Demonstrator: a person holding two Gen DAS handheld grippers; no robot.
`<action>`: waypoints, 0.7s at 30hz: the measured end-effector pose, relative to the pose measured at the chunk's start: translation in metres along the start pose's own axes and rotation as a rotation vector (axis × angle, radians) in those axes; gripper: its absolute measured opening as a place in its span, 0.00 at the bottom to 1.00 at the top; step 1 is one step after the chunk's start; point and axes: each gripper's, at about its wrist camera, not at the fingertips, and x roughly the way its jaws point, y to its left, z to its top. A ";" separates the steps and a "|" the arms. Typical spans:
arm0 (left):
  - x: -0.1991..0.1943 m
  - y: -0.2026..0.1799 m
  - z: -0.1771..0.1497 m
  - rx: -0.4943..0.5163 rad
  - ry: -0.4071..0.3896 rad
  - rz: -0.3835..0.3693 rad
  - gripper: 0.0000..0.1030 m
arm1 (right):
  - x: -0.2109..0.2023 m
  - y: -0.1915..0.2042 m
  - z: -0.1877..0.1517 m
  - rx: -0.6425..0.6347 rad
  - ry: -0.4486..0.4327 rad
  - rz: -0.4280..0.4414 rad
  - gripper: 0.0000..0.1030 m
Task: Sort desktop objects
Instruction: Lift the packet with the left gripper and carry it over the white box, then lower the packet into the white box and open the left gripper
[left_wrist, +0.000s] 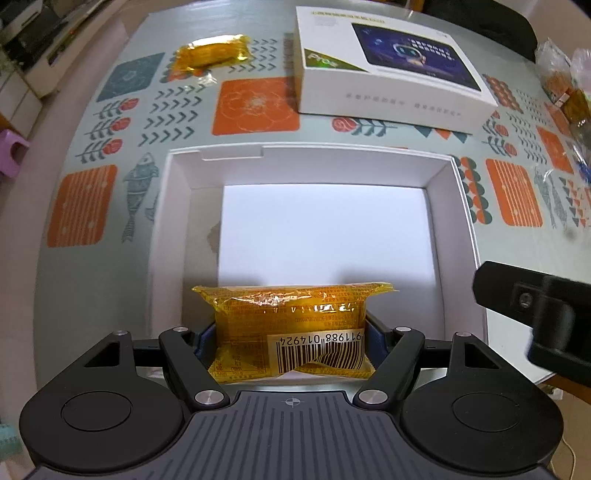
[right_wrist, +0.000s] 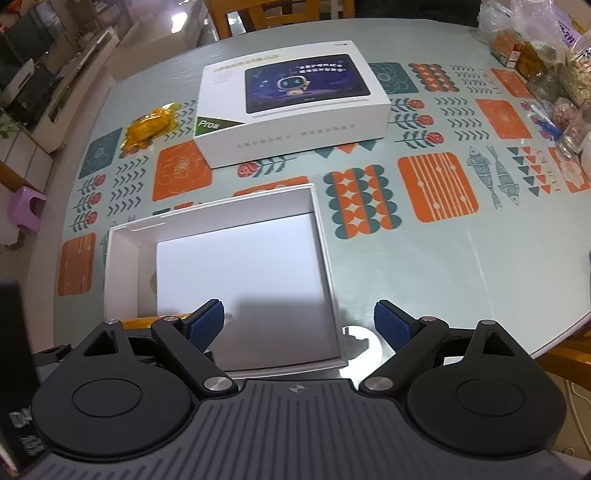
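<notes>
Jaws of the left gripper (left_wrist: 291, 339) pinch a yellow snack packet (left_wrist: 291, 325) above the open white box (left_wrist: 177, 221). Right gripper (right_wrist: 299, 325) hangs spread and empty over that box's near corner.

Lettering on the yellow packet (left_wrist: 291, 325) too small to read. Bagged goods (right_wrist: 546, 55) cut off at the right edge, contents unclear.

Right hand-held gripper (right_wrist: 298, 325), black linkage arms, silver pivot screws, blue ribbed pads (right_wrist: 207, 325), grey ridged body
</notes>
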 end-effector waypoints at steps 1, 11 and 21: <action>0.003 -0.002 0.000 0.004 0.001 -0.001 0.70 | 0.000 0.000 0.001 -0.003 0.001 -0.007 1.00; 0.035 0.012 0.007 -0.009 0.047 0.058 0.71 | 0.009 0.018 0.017 -0.053 0.020 -0.004 1.00; 0.061 0.026 0.006 -0.046 0.138 0.065 0.85 | 0.020 0.033 0.027 -0.090 0.041 0.001 1.00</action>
